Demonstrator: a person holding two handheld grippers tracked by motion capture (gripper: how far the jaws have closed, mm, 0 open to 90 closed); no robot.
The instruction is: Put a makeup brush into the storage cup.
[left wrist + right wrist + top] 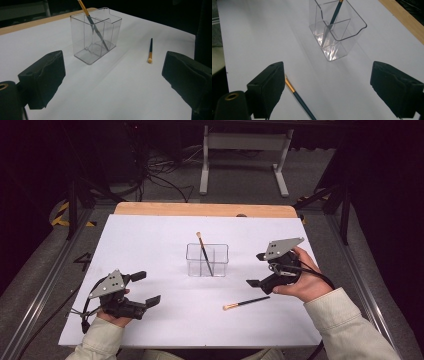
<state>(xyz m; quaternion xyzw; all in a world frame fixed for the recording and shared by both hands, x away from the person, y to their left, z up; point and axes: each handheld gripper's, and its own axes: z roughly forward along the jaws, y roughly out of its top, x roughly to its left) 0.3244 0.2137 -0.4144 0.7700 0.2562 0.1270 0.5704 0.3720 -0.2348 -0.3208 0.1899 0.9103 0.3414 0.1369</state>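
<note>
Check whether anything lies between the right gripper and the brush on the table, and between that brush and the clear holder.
Nothing visible blocks either path. The loose brush lies flat on bare white table just in front of the open right gripper. Between it and the clear holder, which already has one brush leaning inside, is only bare surface.

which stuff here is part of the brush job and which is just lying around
In the job:
- clear holder
- brush in the holder
- brush on the table
- right gripper, jaws open, empty
- left gripper, jaws open, empty

Just around:
- white sheet
- wooden table edge
- metal stand and cables behind
</note>
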